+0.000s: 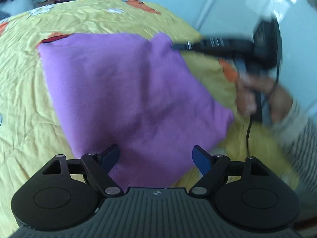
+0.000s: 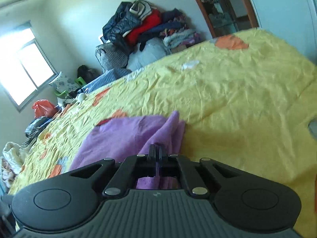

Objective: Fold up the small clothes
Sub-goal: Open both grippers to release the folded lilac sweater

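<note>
Lying across a wrinkled yellow bedspread (image 1: 25,91) with orange patches is a purple cloth (image 1: 126,99), a small soft garment spread mostly flat. The left gripper (image 1: 156,157) hangs above the near edge of the cloth, tilted down at it, with its two blue-padded fingers (image 1: 201,159) standing wide apart and nothing between them. In the left wrist view, the right gripper (image 1: 175,46) reaches in from the right, held by a person's hand (image 1: 257,97) with a striped sleeve (image 1: 297,130), and its tip meets the cloth's far right corner. The right wrist view shows that gripper (image 2: 157,148) with its jaws pressed together on a raised fold of the purple cloth (image 2: 122,136), which bunches up at the fingertips. A pile of clothes (image 2: 146,31) sits against the far wall beyond the bed, beside a window (image 2: 23,73).
</note>
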`<state>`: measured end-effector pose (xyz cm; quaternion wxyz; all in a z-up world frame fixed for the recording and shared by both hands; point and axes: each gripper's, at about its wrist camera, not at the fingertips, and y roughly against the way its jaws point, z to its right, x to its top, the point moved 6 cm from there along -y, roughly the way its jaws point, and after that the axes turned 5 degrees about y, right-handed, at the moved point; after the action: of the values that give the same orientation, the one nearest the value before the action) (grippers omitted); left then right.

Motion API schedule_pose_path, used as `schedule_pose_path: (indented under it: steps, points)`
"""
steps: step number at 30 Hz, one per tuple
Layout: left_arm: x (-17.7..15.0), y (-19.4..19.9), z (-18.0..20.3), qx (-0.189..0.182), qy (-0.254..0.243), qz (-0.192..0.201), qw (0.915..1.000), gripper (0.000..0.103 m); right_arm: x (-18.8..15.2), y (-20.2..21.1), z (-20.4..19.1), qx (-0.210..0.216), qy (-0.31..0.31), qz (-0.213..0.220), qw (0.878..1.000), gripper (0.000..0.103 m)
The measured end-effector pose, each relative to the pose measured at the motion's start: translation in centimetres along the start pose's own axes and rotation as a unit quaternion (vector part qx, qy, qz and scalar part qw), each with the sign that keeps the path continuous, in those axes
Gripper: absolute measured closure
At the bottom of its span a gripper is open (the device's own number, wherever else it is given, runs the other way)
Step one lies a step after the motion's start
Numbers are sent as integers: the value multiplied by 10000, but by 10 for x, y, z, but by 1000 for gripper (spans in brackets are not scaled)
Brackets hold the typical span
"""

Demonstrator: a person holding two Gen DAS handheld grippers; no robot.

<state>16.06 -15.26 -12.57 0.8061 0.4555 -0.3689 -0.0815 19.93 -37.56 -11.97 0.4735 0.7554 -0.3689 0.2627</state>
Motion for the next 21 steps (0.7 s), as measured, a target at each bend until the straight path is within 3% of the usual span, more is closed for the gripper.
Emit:
schedule_pose_path:
  steps: [4,7,9,11,14,18,21]
  points:
    - [-6,-7,3,52,-252,-65,9996,19,14,-14,3,-152,229,-52,9996,102]
    - [-14,-9,8,156,-443,-59,9989,16,1,-35,13,-458,434,-393,9972,102]
    - [-17,-6,14,212,-495,-77,9985,14,-8,-35,14,-338,437,-483,9973,100]
    - [-18,1,17,102,-333,-48,9994,14,-5,-19,17,-268,119,-506,9983,98]
    - [-17,16,10,3,-98,69,9999,14,-5,31,10,-154,207,-269,9993,97]
    - [-13,25,-8,30,309,208,9993,13,-40,81,-8,-19,269,-349,9990,97]
    - [-12,25,-18,-73,649,259,9975,12,-69,99,-27,569,209,-409,9973,97]
